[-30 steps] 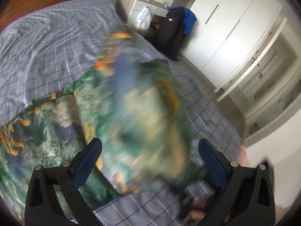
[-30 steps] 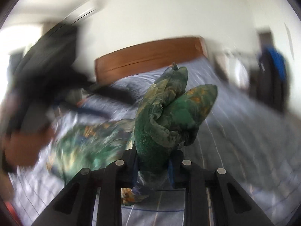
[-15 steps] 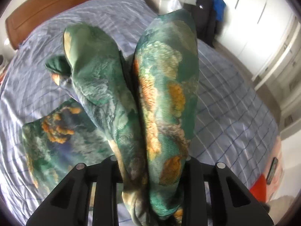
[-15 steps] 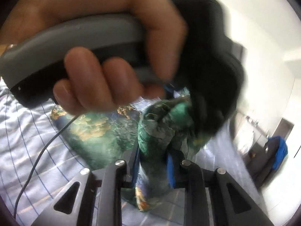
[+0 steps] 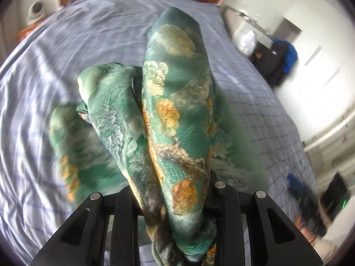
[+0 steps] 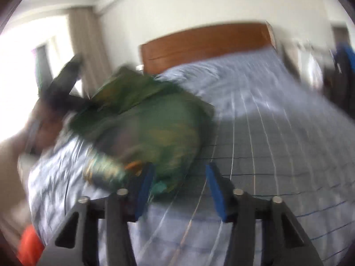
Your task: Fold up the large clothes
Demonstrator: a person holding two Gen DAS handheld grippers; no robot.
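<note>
The wide bed with the pale blue checked sheet point(image 5: 255, 93) carries the whole job, under a brown wooden headboard point(image 6: 206, 42). On it lies the large green silky garment printed with orange and cream blossoms point(image 5: 177, 115), bunched near the foot edge. One thick fold of it rises from the left gripper point(image 5: 175, 217), which is clenched on that cloth. The right gripper point(image 6: 178, 190) has just been opening; its blue pads point(image 6: 214, 190) stand apart, the hem lying at the left pad without being pinched. To fold well, I judge the held fold should be drawn taut and laid flat. The fold's long axis runs away from the left gripper, pointing toward the headboard.
</note>
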